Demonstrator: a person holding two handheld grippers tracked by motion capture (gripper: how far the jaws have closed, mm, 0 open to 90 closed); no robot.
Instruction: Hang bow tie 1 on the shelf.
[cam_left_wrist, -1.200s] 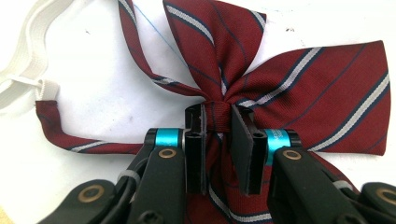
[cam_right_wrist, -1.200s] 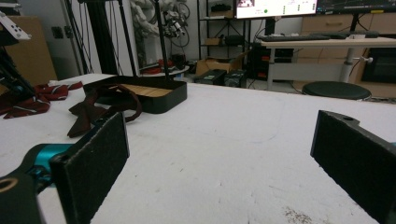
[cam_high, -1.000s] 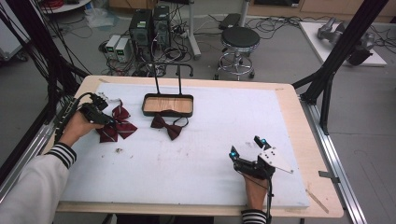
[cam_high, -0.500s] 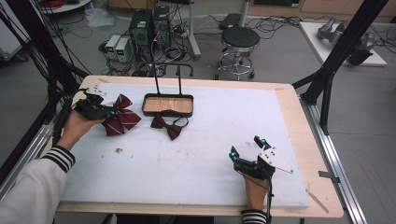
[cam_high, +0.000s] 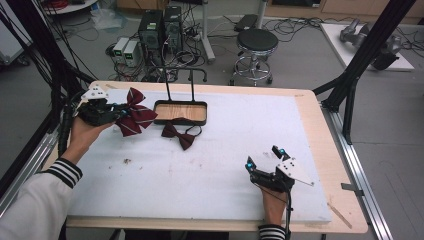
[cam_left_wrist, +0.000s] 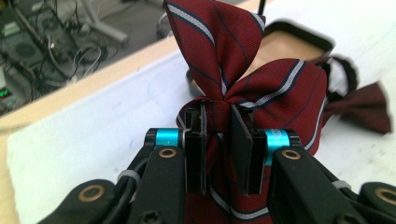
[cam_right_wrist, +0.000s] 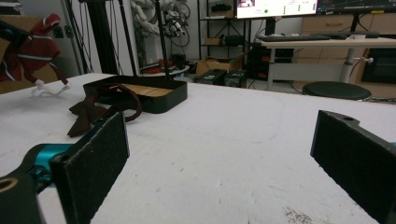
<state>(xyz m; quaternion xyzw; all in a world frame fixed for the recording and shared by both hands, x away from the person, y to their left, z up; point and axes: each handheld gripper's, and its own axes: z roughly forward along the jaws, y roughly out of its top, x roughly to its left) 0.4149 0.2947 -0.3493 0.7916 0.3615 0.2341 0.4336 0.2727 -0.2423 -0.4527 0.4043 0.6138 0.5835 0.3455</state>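
- The left gripper (cam_high: 116, 111) is clenched on the knot of a striped bow tie (cam_high: 134, 116), held off the white table cover (cam_high: 210, 170) at its far-left corner.
- In the left gripper view the two black jaws pinch the tie's centre band, the striped bow tie (cam_left_wrist: 261, 88) fanning out above and beyond them.
- Just past that gripper's tips stands a black tray with a wooden base (cam_high: 181, 112) and a tall wire handle.
- A plain dark-red bow tie (cam_high: 179, 135) lies flat against the tray's near edge, between the two grippers.
- The right gripper (cam_high: 265, 161) rests near the cover's front-right edge, jaws spread wide and holding nothing.
- In the right gripper view the plain tie (cam_right_wrist: 100, 112) and the tray (cam_right_wrist: 154, 98) lie well ahead and left of its jaws.
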